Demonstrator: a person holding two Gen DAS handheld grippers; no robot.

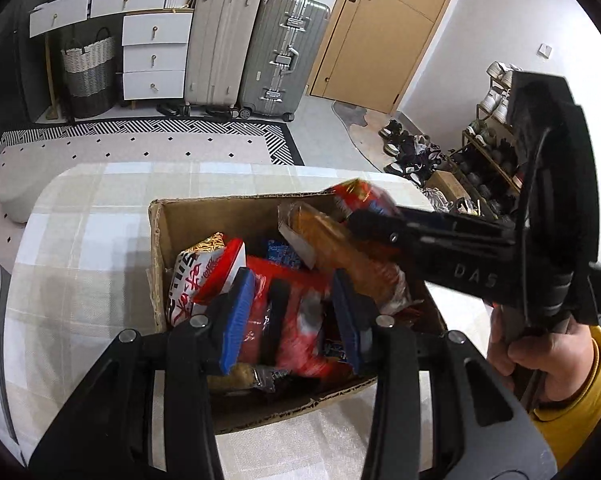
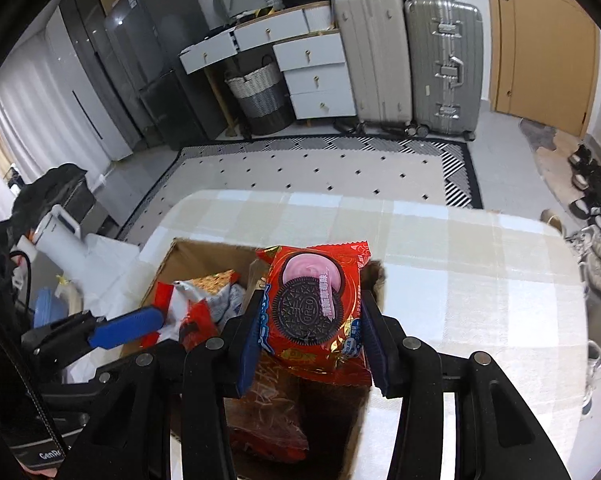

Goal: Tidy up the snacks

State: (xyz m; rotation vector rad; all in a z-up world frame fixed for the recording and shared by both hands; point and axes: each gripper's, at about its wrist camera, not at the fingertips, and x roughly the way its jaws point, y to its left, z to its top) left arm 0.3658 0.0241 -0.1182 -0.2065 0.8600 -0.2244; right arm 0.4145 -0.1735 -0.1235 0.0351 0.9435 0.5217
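Note:
An open cardboard box [image 1: 160, 224] of snacks stands on the checked tablecloth. My left gripper [image 1: 294, 320] reaches into it, its blue pads shut on a red packet [image 1: 296, 312] lying among the others. Beside that lie a white and red noodle bag [image 1: 204, 272] and an orange-brown packet [image 1: 340, 248]. My right gripper [image 2: 315, 344] is shut on a red Oreo packet [image 2: 316, 308] and holds it over the box's [image 2: 188, 260] right part. Seen from the left wrist, that gripper [image 1: 364, 220] comes in from the right. The left gripper's blue pad [image 2: 128, 328] shows at the box's left side.
The table [image 2: 460, 280] has bare cloth to the right of and behind the box. A hand in a yellow sleeve [image 1: 548, 352] grips the right tool. Beyond lie a patterned rug [image 2: 320, 172], suitcases [image 1: 256, 48], white drawers [image 1: 156, 52], a shoe rack [image 1: 488, 152] and a door [image 1: 384, 28].

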